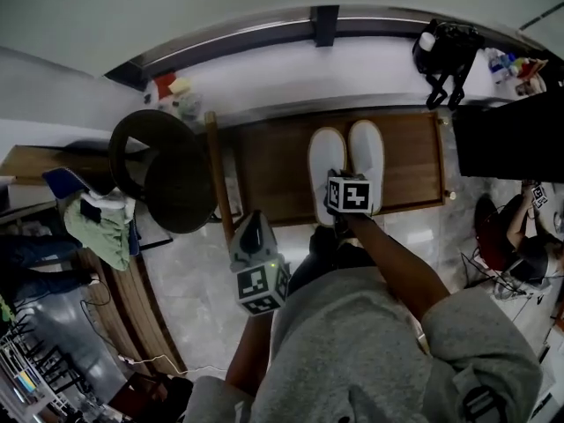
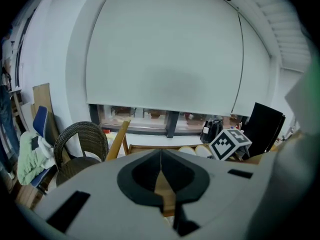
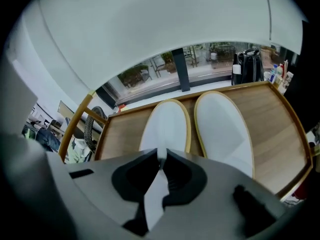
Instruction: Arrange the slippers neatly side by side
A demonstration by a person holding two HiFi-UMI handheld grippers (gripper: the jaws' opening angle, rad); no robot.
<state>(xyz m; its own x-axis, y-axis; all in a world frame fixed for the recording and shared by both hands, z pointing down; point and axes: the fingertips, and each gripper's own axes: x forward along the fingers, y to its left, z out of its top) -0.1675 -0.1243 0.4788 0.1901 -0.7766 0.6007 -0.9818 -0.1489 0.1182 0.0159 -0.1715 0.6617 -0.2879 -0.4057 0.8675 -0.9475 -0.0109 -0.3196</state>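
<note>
Nudging the left slipper's [image 3: 167,126] heel wants a light touch; my right hand-held gripper [image 3: 161,156] is closed there. My left hand-held gripper [image 2: 161,154] hangs shut.

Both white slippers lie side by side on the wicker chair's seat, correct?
No. The white slippers lie side by side on the wooden platform, not on the wicker chair, which stands off to one side. The head view shows this.

No legible text anywhere (the marker cubes [image 1: 349,194] show patterns only).
</note>
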